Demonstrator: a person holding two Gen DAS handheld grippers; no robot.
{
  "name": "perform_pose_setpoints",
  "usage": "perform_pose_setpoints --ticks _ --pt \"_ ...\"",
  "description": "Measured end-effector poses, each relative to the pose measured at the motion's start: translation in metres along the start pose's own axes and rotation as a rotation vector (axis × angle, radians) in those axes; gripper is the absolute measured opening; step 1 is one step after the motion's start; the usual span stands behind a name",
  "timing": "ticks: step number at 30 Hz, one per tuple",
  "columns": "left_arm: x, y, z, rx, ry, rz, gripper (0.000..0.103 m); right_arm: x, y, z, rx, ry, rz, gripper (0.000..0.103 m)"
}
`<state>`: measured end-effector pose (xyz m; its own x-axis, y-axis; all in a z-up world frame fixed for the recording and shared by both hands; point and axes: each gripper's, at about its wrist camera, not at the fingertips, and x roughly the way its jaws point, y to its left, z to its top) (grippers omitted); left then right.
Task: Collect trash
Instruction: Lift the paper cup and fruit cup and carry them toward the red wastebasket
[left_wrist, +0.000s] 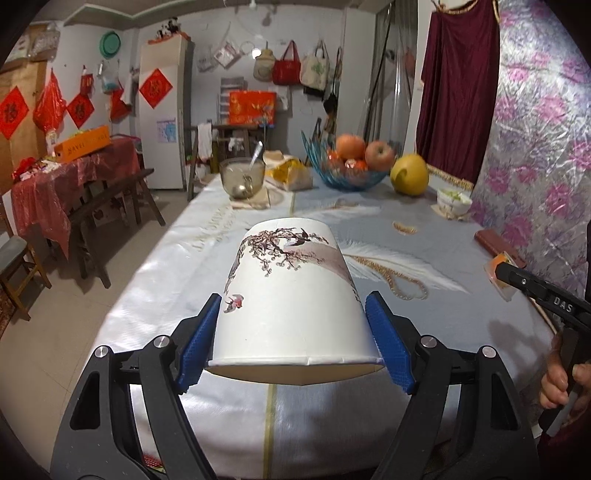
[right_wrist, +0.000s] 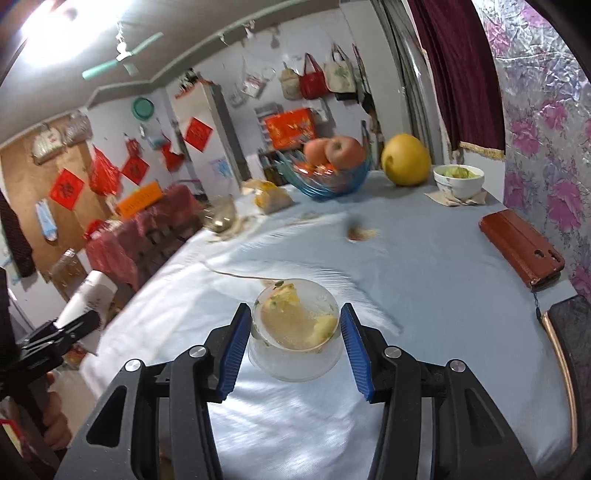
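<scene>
A white paper cup (left_wrist: 288, 273) printed with blossoms and birds lies on its side between the blue pads of my left gripper (left_wrist: 293, 299), which is shut on it above the table. My right gripper (right_wrist: 295, 310) is shut on a small clear plastic cup (right_wrist: 295, 343) with yellow fruit scraps inside, also held above the cloth. The left wrist view catches the right gripper (left_wrist: 498, 271) at the right edge with that plastic cup (left_wrist: 496, 263) in its tips. The right wrist view shows the left gripper (right_wrist: 79, 319) and the paper cup (right_wrist: 90, 295) at the far left.
The table (left_wrist: 184, 258) wears a pale blue feather-print cloth. At its far end stand a blue fruit bowl (left_wrist: 345, 173) with apples, a yellow pomelo (left_wrist: 409, 173), a small bowl (right_wrist: 458, 181), a glass bowl with a spoon (left_wrist: 242, 177) and a yellow bag (left_wrist: 291, 173). A red-brown case (right_wrist: 521, 247) lies by the right edge.
</scene>
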<state>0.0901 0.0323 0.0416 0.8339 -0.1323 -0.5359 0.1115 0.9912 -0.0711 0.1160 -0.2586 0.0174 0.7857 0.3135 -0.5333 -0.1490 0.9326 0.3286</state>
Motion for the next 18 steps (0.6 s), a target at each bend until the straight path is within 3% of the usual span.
perform_pose_setpoints --ticks 7,18 --pt "-0.059 0.020 -0.012 -0.024 -0.070 0.030 0.076 -0.045 0.041 -0.005 -0.036 -0.035 0.111 0.050" --pt "-0.163 0.083 -0.051 -0.077 -0.157 0.148 0.076 -0.108 0.117 -0.025 -0.124 -0.066 0.252 0.050"
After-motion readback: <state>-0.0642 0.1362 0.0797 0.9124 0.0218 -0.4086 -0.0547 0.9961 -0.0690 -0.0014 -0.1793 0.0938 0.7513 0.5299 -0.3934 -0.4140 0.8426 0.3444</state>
